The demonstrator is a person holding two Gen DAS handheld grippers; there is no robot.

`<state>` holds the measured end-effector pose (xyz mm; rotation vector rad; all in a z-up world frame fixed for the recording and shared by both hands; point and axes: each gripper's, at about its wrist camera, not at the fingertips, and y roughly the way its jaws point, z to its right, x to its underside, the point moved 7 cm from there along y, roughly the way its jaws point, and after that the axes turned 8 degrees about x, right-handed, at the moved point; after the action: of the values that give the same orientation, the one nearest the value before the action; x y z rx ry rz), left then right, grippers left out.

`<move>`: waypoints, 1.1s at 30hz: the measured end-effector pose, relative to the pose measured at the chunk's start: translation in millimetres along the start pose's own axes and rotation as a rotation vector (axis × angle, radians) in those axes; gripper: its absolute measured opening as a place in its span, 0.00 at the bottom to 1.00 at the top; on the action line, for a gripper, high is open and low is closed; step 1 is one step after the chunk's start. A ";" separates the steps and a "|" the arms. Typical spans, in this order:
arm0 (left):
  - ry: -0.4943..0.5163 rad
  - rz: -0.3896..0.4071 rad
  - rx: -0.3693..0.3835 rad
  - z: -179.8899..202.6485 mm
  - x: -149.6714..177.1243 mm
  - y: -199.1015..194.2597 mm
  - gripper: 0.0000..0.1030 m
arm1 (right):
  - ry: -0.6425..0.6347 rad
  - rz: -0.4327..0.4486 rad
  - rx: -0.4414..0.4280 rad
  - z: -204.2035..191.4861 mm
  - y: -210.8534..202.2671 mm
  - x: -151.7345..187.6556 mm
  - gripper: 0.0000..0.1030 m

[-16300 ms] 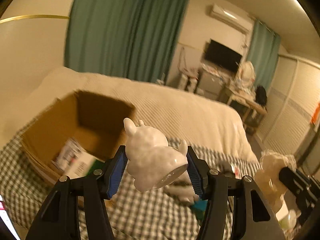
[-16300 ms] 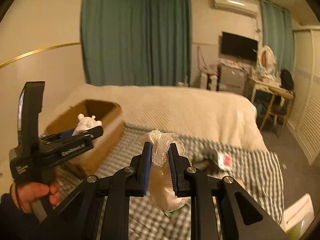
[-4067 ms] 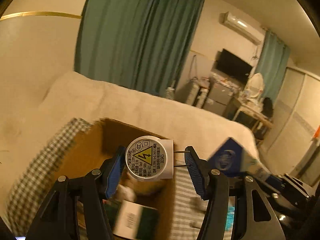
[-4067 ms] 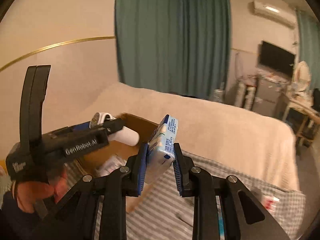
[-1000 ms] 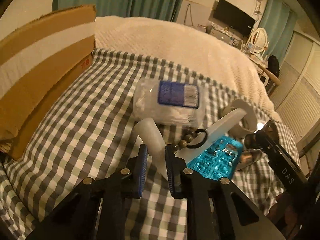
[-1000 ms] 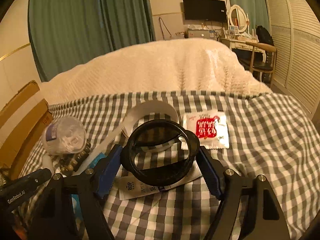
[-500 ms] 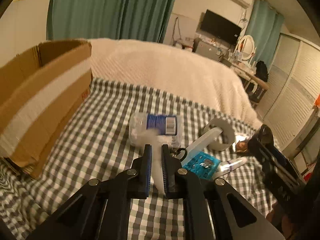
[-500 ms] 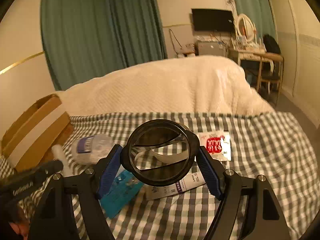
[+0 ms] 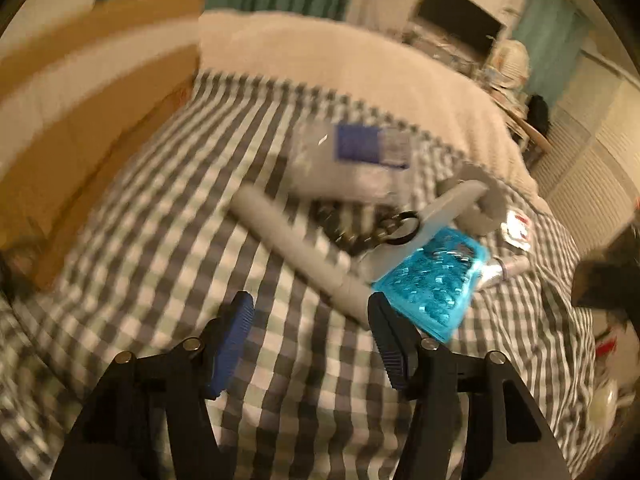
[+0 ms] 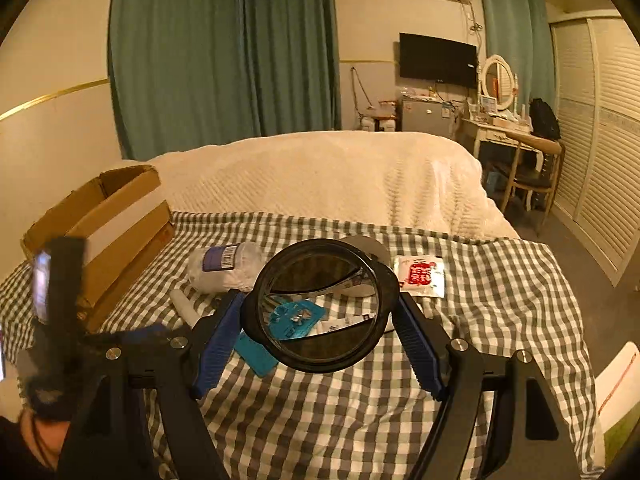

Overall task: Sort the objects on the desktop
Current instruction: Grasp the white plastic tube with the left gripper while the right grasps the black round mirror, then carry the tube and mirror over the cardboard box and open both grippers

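Left gripper (image 9: 308, 322): jaws have just been opening, nothing pressed between the blue pads; the white tube (image 9: 298, 254) lies loose on the checked cloth (image 9: 168, 240), its near end just ahead of the right-hand pad.

Right gripper (image 10: 320, 320): clamped on the round black-rimmed lens (image 10: 320, 304), one pad at each side of the rim, held up over the clutter.

Just beyond the fingers: blue blister pack (image 9: 432, 276) touching the tube's end, dark key ring and beads (image 9: 384, 228) beside it (blurred, hard to read).

Further out: clear bottle with blue label (image 10: 228, 266), red-printed sachet (image 10: 420, 276), all on the cloth.

Cardboard box (image 10: 100, 232): at the left edge of the cloth, open-topped, looks like the sorting target.

Risk, left: a fresh grab at the tube could skid off its rounded side, or nip the blister pack along with it.

Risk, right: only two points of contact on a round rim, so a quick swing toward the box could let the lens pivot or slip out.
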<state>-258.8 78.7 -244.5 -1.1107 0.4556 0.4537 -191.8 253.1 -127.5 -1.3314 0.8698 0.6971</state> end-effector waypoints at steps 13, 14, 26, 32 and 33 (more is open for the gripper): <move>-0.039 0.104 -0.036 3.7 -29.7 32.4 0.08 | 0.093 -0.084 -0.058 30.4 58.1 31.2 0.73; -0.032 0.108 -0.037 4.6 -29.5 28.8 0.08 | 0.098 -0.087 -0.059 32.2 60.3 32.4 0.73; 0.031 0.182 0.042 21.2 -36.8 -48.0 0.08 | 0.027 -0.013 -0.062 11.8 22.1 14.7 0.72; 0.072 0.230 0.098 37.5 -53.0 -99.5 0.08 | 0.089 -0.039 -0.126 -4.5 -22.8 -2.1 0.72; 0.075 0.246 0.109 38.3 -55.0 -110.4 0.08 | 0.084 -0.036 -0.125 -8.1 -32.7 -6.2 0.72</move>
<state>-237.6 66.1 -117.7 -0.9729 0.6795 0.5965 -168.5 241.3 -105.3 -1.4940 0.8791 0.6805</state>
